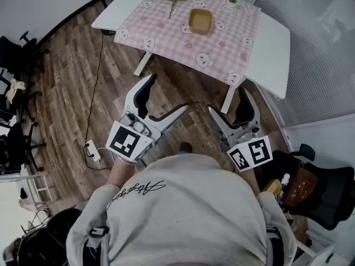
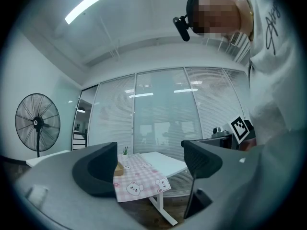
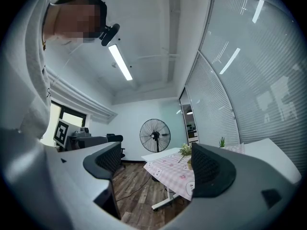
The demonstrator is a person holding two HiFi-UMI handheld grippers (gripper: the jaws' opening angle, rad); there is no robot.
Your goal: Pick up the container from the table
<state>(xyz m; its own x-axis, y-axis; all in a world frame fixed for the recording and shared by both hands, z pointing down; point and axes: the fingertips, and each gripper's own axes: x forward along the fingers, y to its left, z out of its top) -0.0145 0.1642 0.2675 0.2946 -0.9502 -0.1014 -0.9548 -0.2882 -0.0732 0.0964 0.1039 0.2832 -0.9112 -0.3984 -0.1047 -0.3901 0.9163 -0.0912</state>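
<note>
A shallow square tan container [image 1: 200, 20] sits on the pink checked cloth [image 1: 183, 37] over the white desk [image 1: 272, 49]; left tool [image 1: 167, 94] and right tool [image 1: 227, 100] gape empty.

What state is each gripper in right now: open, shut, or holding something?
Left gripper: open, nothing between its jaws.
Right gripper: open, nothing between its jaws.
</note>
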